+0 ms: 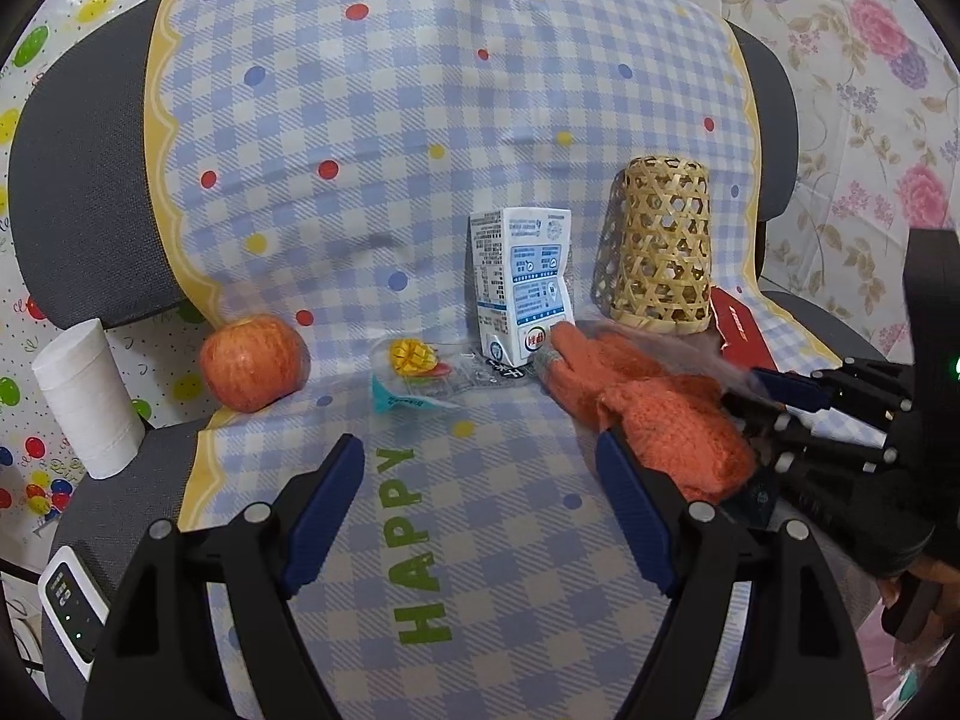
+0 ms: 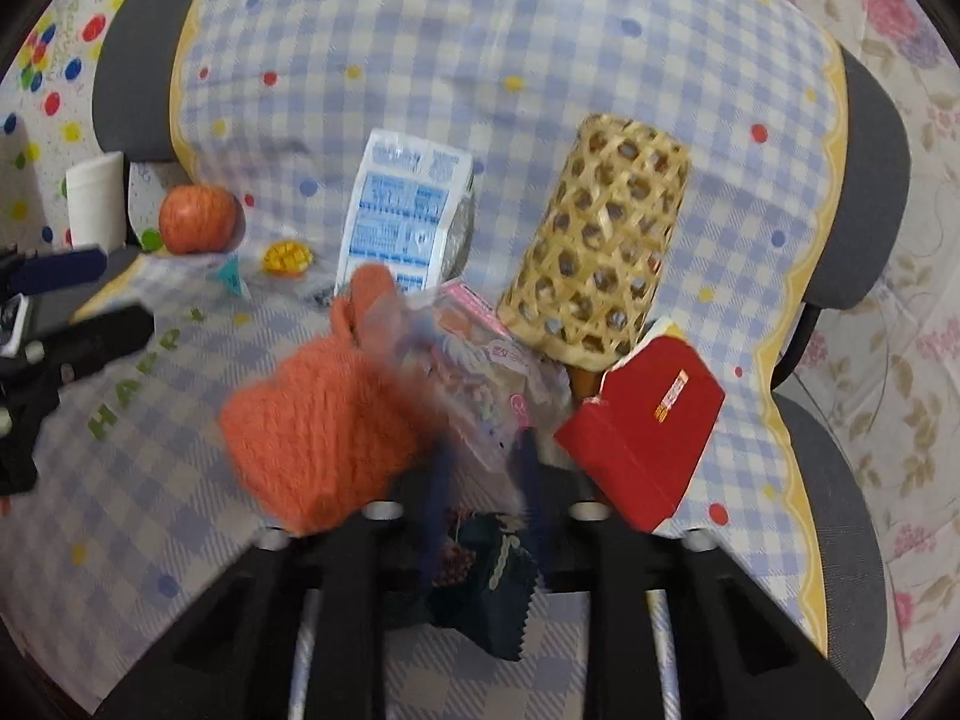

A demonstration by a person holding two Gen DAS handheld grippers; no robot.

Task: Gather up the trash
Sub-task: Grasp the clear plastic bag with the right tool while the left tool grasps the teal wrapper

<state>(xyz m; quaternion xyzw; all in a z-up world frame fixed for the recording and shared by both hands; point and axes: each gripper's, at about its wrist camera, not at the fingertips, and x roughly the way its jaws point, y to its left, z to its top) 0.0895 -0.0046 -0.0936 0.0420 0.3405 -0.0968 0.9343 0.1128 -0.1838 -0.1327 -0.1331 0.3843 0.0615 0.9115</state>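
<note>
Starting at the far left: seeing a roll (image 1: 84, 396) beside the chair (image 1: 78, 180), then an apple (image 1: 252, 363) at the edge of the cloth (image 1: 420, 120). Not counting either of them as trash, probably.

Keeping the left gripper (image 1: 480, 444) wide apart above the word HAPPY, grasping nothing and touching nothing. Pointing it toward the mango wrapper (image 1: 414, 375), which is lying flat just beside the carton (image 1: 522, 282) and well ahead of the fingers. Leaving the carton upright in the middle of the seat, not yet picked.

Moving on to the right: finding an orange glove (image 1: 660, 414) lying in front of the carton and touching its lower corner. Doubting whether to call it trash.

Pinching, as far as the blur allows to judge, a pink wrapper (image 2: 480, 360) in the right gripper (image 2: 483, 456), with the fingers close together on its lower edge. Holding it between the glove and the red box (image 2: 642, 438), just before the basket (image 2: 594, 240). Seeing also a dark wrapper (image 2: 486, 588) under the right gripper, lying on the cloth.

Not seeing anything inside the basket through its weave; not being able to tell which way its mouth is facing.

Judging the task as only beginning: one wrapper in hand, nothing delivered yet. Leaving still to collect, most likely, the mango wrapper, the carton, the dark wrapper and the red box.
</note>
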